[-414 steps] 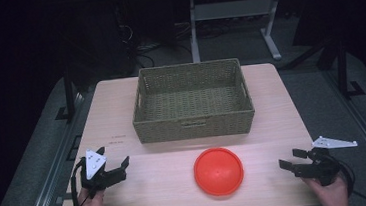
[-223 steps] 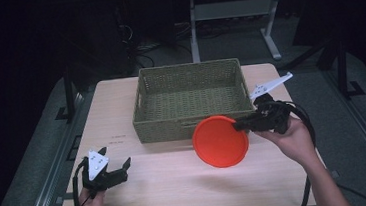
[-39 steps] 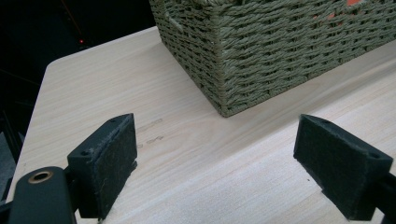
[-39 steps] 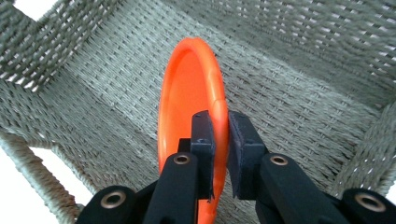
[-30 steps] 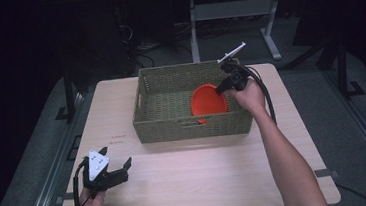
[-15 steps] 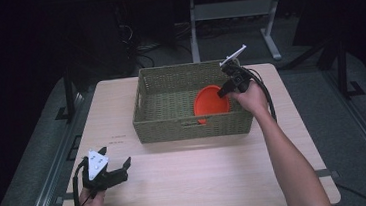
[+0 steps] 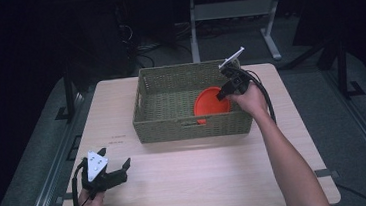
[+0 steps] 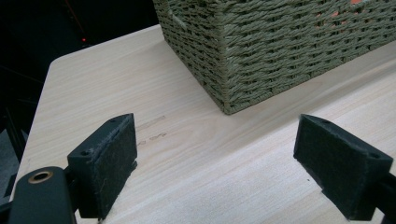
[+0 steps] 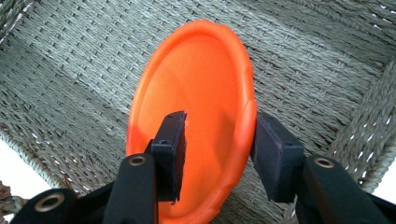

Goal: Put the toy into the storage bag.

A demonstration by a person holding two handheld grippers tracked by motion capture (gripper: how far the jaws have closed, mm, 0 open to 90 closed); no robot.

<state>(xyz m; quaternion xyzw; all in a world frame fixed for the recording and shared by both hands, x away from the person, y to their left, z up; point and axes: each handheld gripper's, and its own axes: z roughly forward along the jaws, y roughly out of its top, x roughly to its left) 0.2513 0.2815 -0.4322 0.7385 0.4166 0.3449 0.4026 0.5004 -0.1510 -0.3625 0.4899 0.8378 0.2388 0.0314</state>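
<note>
right tool point(image 7: 223, 92) extended forward, jaws just opening, left tool point(image 7: 114, 167) resting, jaws wide

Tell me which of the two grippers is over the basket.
The right gripper, jaws astride the orange plate's rim inside the woven basket; the left gripper sits at the table's near corner.

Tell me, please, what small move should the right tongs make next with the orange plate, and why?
Probably lift the right tongs straight up and out of the woven basket. The orange plate already lies inside the basket, and the jaws have just been opening: they stand on either side of its rim with a gap at the inner one, so it looks released. The left tongs rest open over the table.
</note>
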